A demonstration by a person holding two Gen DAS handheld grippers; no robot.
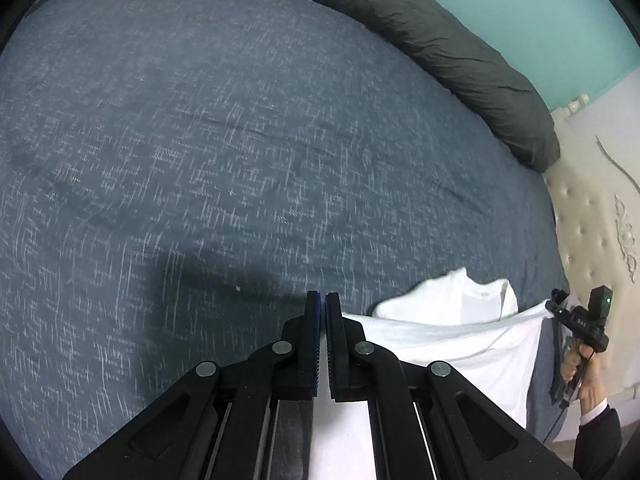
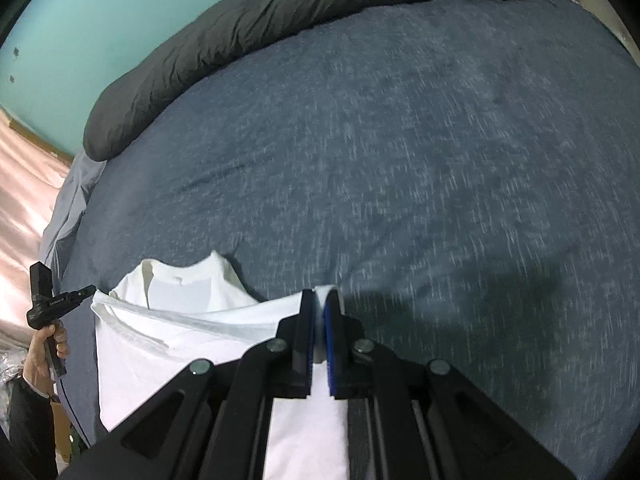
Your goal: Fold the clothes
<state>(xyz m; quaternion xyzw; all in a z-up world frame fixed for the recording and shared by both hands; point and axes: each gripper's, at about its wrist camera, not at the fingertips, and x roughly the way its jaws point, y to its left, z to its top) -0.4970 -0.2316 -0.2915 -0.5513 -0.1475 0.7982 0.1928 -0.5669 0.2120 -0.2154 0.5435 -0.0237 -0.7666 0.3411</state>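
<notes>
A white T-shirt (image 1: pixel 460 340) hangs stretched between both grippers just above the blue-grey bed (image 1: pixel 200 140), its collar (image 1: pixel 480 292) resting on the sheet. My left gripper (image 1: pixel 322 298) is shut, with white cloth running under its right finger and below the jaws. Far right in this view, a hand (image 1: pixel 576 360) holds the right gripper (image 1: pixel 554 304) at the shirt's other corner. In the right wrist view my right gripper (image 2: pixel 320 294) is shut on a fold of the T-shirt (image 2: pixel 180 332), with white cloth showing between the fingers. The left gripper (image 2: pixel 86 292) pinches the far corner.
A dark grey duvet (image 1: pixel 440 40) lies rolled along the bed's far edge against a turquoise wall (image 2: pixel 80 20). A cream tufted headboard (image 1: pixel 588 220) stands at one side. Pink fabric (image 2: pixel 24 200) hangs past the other side. The blue-grey sheet (image 2: pixel 400 160) spreads wide ahead.
</notes>
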